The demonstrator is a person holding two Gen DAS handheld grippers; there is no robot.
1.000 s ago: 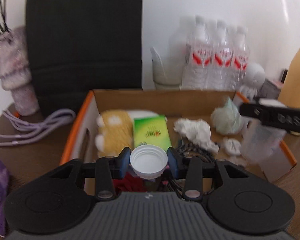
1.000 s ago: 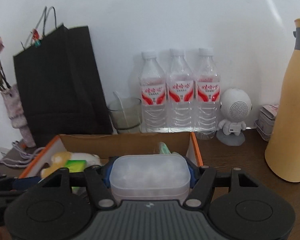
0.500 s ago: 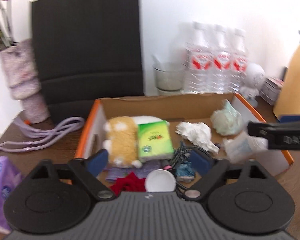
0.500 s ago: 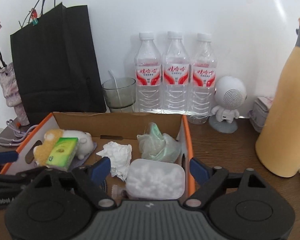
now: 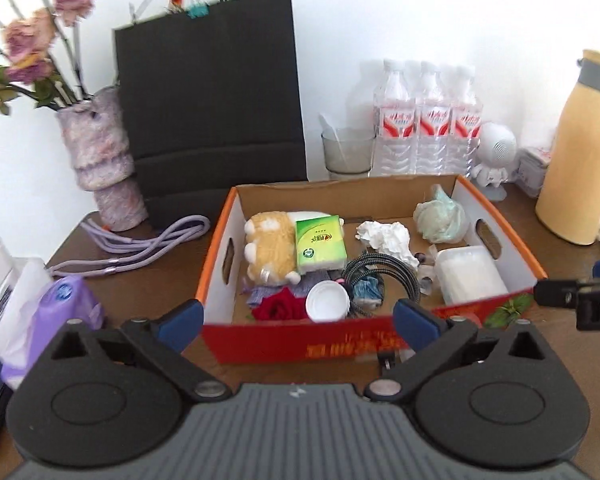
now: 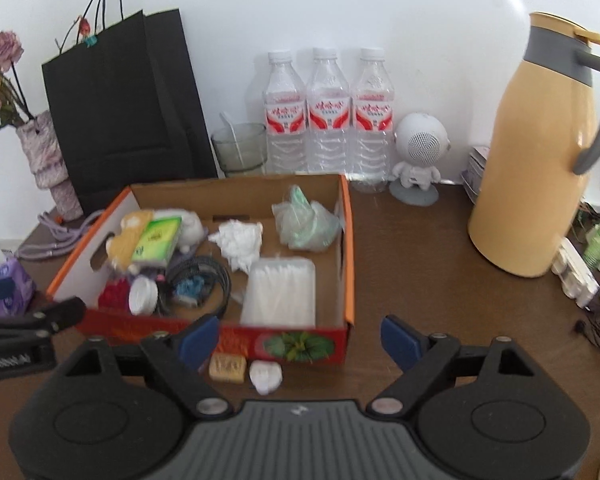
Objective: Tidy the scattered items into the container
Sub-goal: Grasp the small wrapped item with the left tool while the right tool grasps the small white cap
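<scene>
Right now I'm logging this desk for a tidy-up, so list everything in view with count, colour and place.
cardboard box: one, orange-rimmed, table centre
plush toy: one, yellow-white, in box, left
tissue pack: one, green, on plush toy
white cap: one, box front
swab case: one, clear, box right
small blocks: two, tan and white, table before box
water bottles: three, clear, by wall
black bag: one, behind box
yellow jug: one, right
left fingers: blue, open, empty
right fingers: blue, open, empty

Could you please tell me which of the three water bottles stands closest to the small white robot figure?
The rightmost water bottle; it stands right beside the white robot figure, while the other two line up toward the glass.
</scene>
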